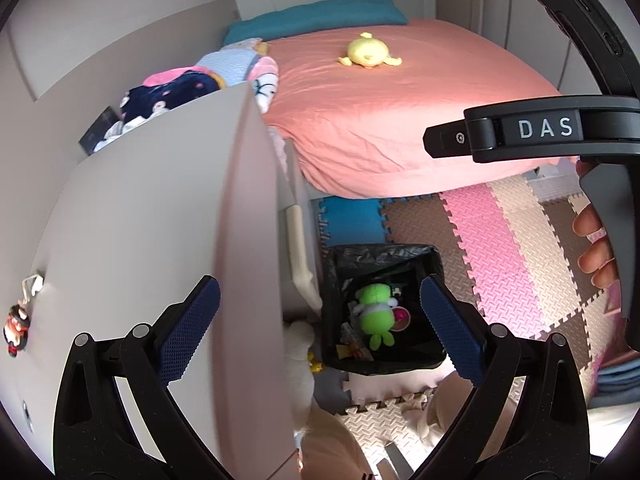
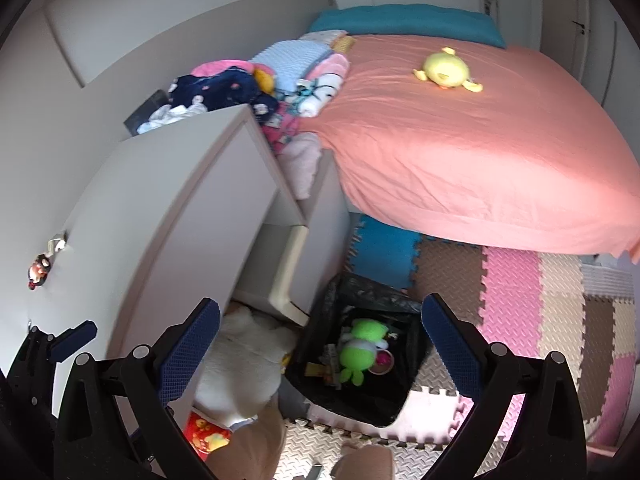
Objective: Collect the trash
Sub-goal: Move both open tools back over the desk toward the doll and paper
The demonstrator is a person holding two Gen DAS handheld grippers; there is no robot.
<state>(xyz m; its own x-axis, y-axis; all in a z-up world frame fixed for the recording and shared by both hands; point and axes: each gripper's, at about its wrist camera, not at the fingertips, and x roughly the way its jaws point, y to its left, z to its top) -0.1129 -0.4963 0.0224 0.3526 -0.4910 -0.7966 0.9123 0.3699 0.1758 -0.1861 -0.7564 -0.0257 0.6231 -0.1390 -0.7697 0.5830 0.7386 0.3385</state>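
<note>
A black-lined trash bin [image 1: 436, 268] stands on the floor mats beside a grey desk; it also shows in the right wrist view [image 2: 316, 336]. Inside lie a green plush frog [image 1: 374, 310] [image 2: 358, 350], a pink round item [image 1: 402, 316] and some wrappers [image 1: 354, 346]. My left gripper [image 1: 320, 324] is open and empty, held high above the desk edge and the bin. My right gripper [image 2: 320, 344] is open and empty, above the bin. The right gripper's body [image 1: 532, 130] shows at the right of the left wrist view.
The grey desk top [image 1: 152, 216] [image 2: 172, 208] fills the left, with a small figurine [image 1: 16, 326] on it. A white plush [image 2: 244, 360] lies under the desk. A bed with a pink sheet [image 1: 400, 120] holds a yellow plush [image 1: 368, 54]. Clothes [image 1: 192, 88] pile beside the bed.
</note>
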